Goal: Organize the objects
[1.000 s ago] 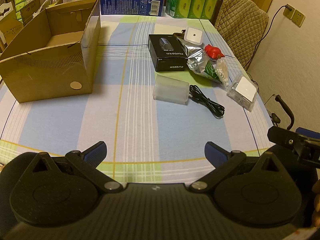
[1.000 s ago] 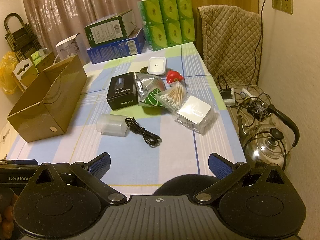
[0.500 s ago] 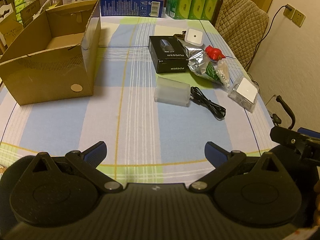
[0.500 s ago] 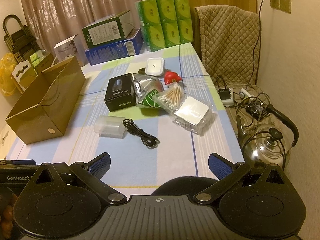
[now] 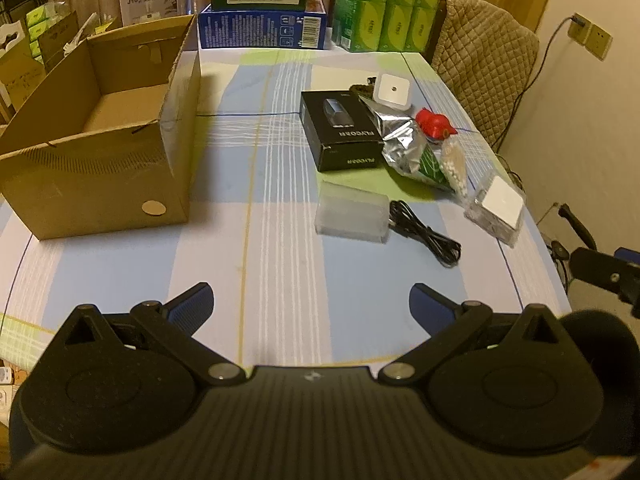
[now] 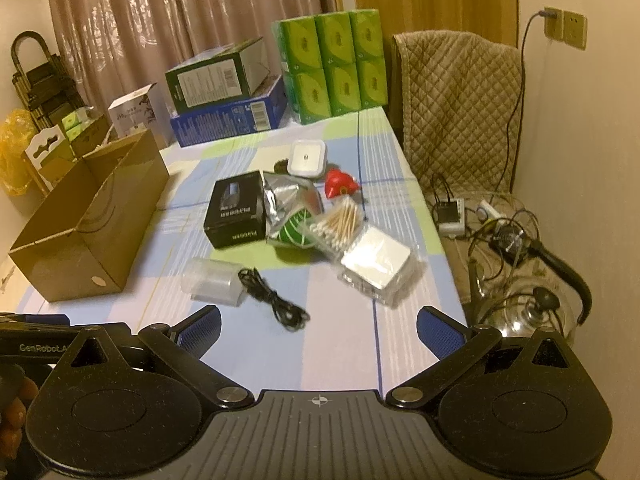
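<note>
The right gripper point(image 6: 318, 326) is held wide apart and empty above the checked tablecloth point(image 6: 340, 344). Just ahead, a black cable point(image 6: 276, 300) is seen beside a translucent case point(image 6: 214, 282); a cardboard box point(image 6: 88, 224) is seen far left.

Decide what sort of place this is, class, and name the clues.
Probably a room in a home: a table under a checked cloth, a quilt-covered chair, curtains, stacked tissue packs.

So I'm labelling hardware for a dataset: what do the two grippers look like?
Both look alike: the left gripper and right gripper have black ribbed bodies, round pivot discs, silver pins and blue ridged fingers. White "GenRobot" lettering marks the left one's side.
</note>
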### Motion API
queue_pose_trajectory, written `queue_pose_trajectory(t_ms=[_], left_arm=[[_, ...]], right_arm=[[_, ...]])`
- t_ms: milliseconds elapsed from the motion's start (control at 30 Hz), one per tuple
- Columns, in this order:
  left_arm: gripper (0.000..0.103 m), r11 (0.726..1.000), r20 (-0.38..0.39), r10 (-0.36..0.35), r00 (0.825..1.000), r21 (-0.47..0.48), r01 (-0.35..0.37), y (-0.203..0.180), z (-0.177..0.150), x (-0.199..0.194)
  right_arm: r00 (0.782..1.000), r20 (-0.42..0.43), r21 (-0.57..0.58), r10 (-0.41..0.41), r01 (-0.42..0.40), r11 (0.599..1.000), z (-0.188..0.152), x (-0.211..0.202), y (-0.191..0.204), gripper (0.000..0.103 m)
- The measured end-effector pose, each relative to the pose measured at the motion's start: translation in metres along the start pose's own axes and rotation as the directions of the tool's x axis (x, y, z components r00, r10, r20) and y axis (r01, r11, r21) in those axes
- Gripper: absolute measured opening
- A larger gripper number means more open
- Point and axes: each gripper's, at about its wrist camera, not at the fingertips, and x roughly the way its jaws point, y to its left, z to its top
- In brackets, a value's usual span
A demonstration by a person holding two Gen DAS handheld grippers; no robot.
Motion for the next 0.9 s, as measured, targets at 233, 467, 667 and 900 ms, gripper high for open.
queue_pose_trajectory(t_ms=[233,467,667,900], left_arm=[[0.102,1.000,0.007,-0.020,1.000,-0.009,0.020,0.007,0.016,0.012],[0.102,0.999,0.034,-0.028,0.999,0.033,0.027,0.005,0.026,0.027],[0.102,0.994,0.026,-0.040,0.999,0.102,0.037,0.000,0.029,0.048],[0.102,0.987,-0.013,-0.040,0.999,0.153,0.042,-0.002,0.031,0.076]], right_arm=[[1.000,0.005,-0.027,0.025,-0.025,0.999,0.018,0.010,-0.003,0.101],[0.998,-0.027,-0.091,0.056,-0.058,0.994,0.028,0.033,-0.003,0.101],[0.992,-0.075,-0.175,0.104,-0.116,0.978,0.029,0.063,-0.006,0.098],[0.959,-0.178,-0.247,0.220,-0.261,0.933,0.023,0.107,-0.002,0.072]])
